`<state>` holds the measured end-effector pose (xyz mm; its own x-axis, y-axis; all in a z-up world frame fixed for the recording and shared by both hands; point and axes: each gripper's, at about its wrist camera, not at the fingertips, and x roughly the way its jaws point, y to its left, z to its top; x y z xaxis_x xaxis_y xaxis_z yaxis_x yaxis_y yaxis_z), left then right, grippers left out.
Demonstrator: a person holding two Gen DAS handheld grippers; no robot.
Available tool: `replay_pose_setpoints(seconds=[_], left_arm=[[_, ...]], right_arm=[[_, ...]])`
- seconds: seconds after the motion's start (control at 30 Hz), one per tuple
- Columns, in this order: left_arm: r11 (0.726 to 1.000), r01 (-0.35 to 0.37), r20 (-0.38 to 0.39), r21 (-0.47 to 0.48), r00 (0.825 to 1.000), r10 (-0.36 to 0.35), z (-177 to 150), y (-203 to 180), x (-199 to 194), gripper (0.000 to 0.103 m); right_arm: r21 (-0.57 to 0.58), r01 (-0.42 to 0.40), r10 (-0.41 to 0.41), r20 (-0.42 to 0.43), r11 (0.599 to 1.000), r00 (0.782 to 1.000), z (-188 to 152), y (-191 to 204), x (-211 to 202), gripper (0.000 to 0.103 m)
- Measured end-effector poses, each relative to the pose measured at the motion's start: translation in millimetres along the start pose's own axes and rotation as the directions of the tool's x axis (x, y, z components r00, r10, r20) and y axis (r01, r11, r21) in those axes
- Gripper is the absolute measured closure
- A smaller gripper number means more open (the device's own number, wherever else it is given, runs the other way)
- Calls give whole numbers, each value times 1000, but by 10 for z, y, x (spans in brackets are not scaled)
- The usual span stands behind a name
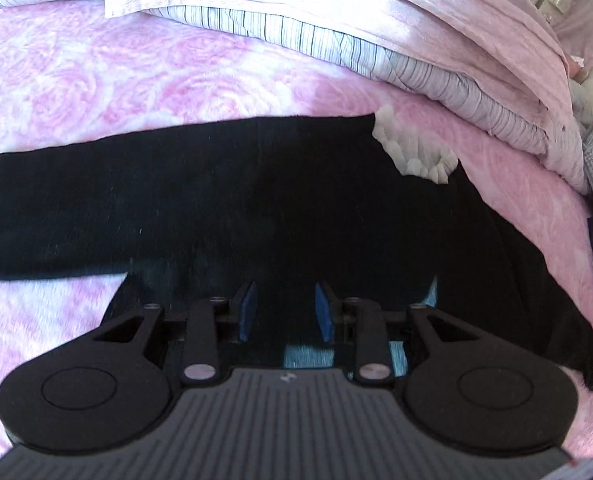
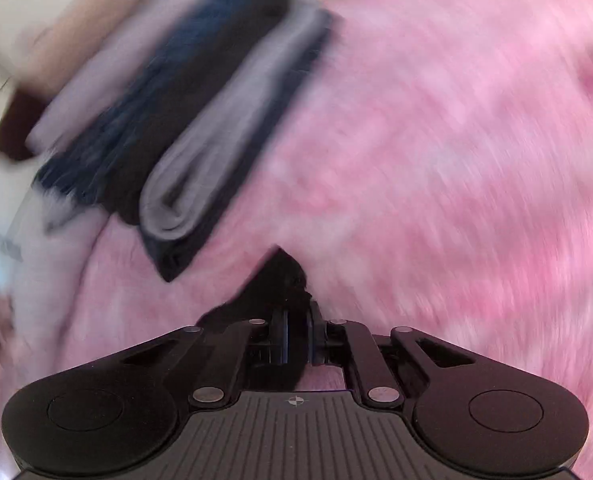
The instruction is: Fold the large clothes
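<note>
The black garment (image 1: 224,208) lies spread across the middle of my left view, flat on the pink rose-patterned blanket (image 1: 96,80), one long part reaching to the left edge of the frame and the rest running down toward the lower right. A white pleated collar or trim (image 1: 412,152) shows at its upper right edge. My left gripper (image 1: 284,312) hangs over the lower middle of the cloth with its blue pads (image 1: 248,308) standing apart; black fabric fills the space between and under them, but I cannot tell whether the pads press on it, and a patch of lighter blue shows just below them.

In my right view, which is heavily blurred, my right gripper (image 2: 296,336) is closed, its jaws pinched together on a peak of the same black fabric (image 2: 280,276) that rises in a point just above the fingertips at lower centre. The pink blanket (image 2: 456,160) fills the right and centre of that frame.

Further out, a stack of folded clothes (image 2: 184,128) in grey, black and navy runs diagonally through the upper left of the right view. In the left view, a striped duvet (image 1: 336,48) and a pale pink cover (image 1: 416,4) are bunched along the top and upper right.
</note>
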<state>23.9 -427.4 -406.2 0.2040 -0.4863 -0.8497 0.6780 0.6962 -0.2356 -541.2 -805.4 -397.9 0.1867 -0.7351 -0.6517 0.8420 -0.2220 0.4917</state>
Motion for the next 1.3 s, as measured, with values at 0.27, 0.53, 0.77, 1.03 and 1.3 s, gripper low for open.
replay_pose_setpoints(seconds=[0.27, 0.53, 0.77, 1.03, 1.3], left_arm=[[996, -60, -23, 73, 998, 62, -356, 74, -286, 76], [987, -105, -34, 121, 993, 110, -710, 274, -597, 76], [943, -19, -31, 333, 999, 31, -972, 260, -707, 76], [878, 57, -185, 475, 982, 36, -1857, 674, -955, 75], [906, 53, -331, 421, 938, 99, -2071, 1053, -1509, 75]], right_arm=[[-193, 123, -145, -102, 973, 984, 189, -32, 338, 91], [-548, 21, -115, -139, 836, 984, -673, 1117, -570, 50], [-683, -552, 99, -582, 479, 807, -2820, 1877, -1766, 50], [-829, -412, -203, -509, 379, 837, -3935, 1043, -2642, 50], [-754, -286, -367, -568, 592, 737, -3801, 1043, -3093, 50]])
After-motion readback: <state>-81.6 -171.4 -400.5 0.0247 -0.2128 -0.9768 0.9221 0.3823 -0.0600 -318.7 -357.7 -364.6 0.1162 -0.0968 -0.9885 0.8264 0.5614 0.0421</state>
